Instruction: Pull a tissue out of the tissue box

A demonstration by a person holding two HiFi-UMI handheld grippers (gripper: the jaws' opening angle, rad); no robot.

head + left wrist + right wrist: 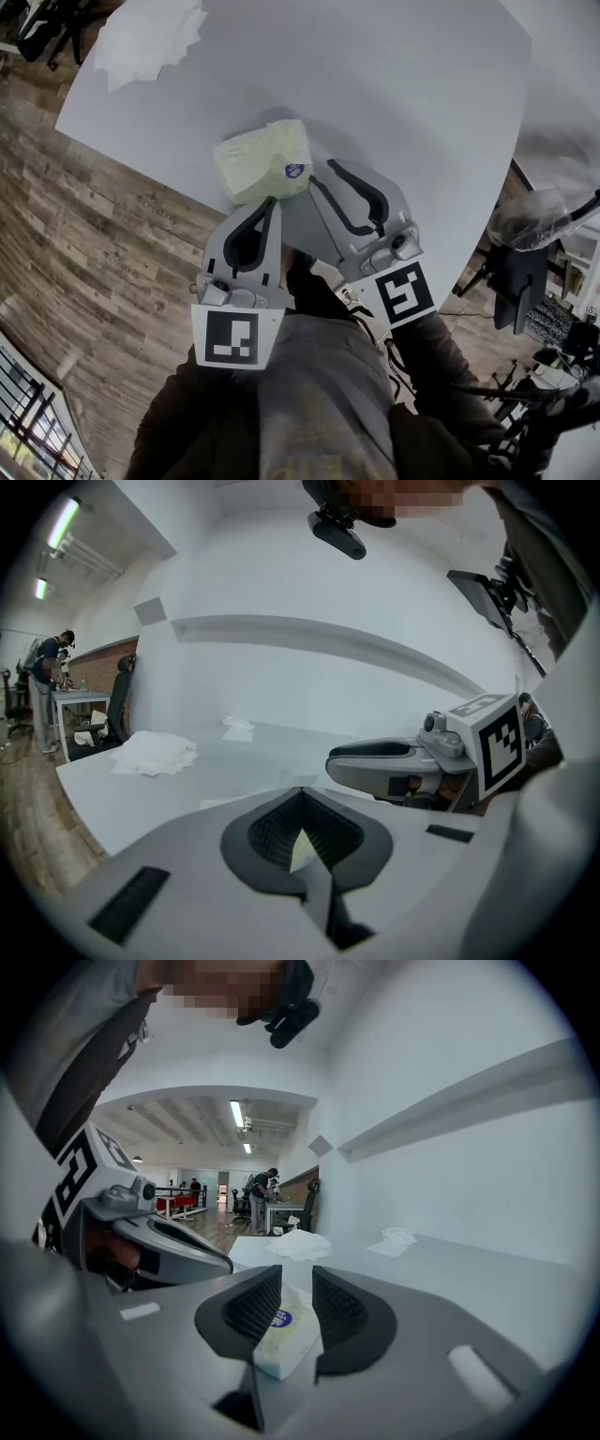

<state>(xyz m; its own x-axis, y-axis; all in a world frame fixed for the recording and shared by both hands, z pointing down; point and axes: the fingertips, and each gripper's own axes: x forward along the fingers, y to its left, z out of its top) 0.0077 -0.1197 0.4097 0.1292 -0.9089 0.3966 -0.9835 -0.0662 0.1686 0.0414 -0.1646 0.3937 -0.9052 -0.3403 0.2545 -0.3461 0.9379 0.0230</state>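
A pale yellow soft tissue pack point(261, 159) with a round blue sticker lies on the white table point(422, 103), near its front edge. My left gripper point(270, 202) points at the pack's near side with its tips together; a sliver of the pack point(300, 850) shows through the hollow behind its tips. My right gripper point(322, 173) sits just right of the pack, by the sticker, its jaws parted by a narrow gap. In the right gripper view the pack point(286, 1335) shows between and just beyond the pads point(251, 1305). No tissue stands out of the pack.
A heap of loose white tissues point(150, 37) lies at the table's far left, and one more tissue point(239, 728) farther back. The table edge point(141, 173) runs diagonally over wood floor at the left. Office chairs and a standing person point(45, 691) are far off.
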